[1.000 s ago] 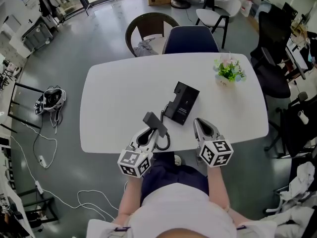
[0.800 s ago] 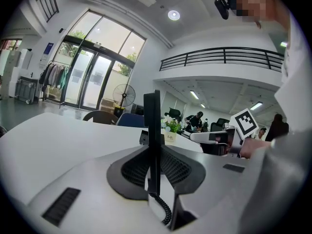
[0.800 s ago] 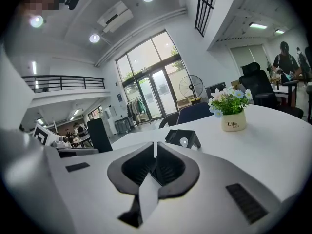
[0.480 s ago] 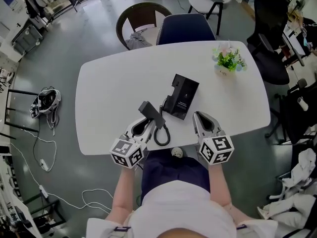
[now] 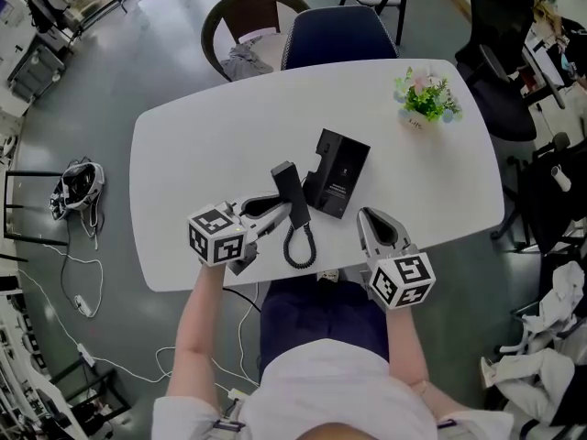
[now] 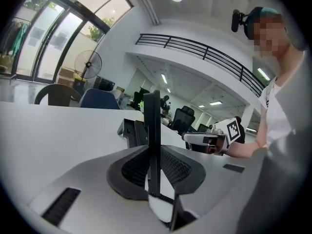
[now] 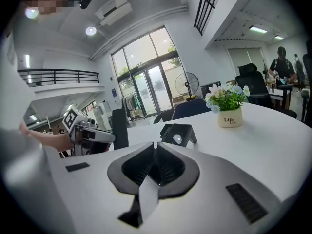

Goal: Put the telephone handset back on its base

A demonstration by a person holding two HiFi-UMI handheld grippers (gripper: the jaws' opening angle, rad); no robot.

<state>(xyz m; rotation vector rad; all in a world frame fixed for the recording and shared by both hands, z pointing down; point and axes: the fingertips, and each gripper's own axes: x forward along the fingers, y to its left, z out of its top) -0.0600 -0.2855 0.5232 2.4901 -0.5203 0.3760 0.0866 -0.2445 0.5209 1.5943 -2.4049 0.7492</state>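
- Handset (image 5: 292,193) and base (image 5: 336,174) are found at the near half of the worktop (image 5: 202,145).
- Handset is pinched by the jaws of the left gripper (image 5: 275,211), just left of the base, apart.
- Jaws of the right gripper (image 5: 374,223) are pressed together, empty.
- Base may be dragged if the coiled cord (image 5: 299,246) is snagged.

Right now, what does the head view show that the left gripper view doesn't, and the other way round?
Head view only: the coiled black cord trailing from the handset, and the dark bag on the grey floor. Left gripper view only: the left tool clamped on the slim black telephone handset, seen edge-on, plus a round standing fan in the background. Both: the handset, the black telephone base beside it with the handset not yet seated, the white oval table, and the right tool.
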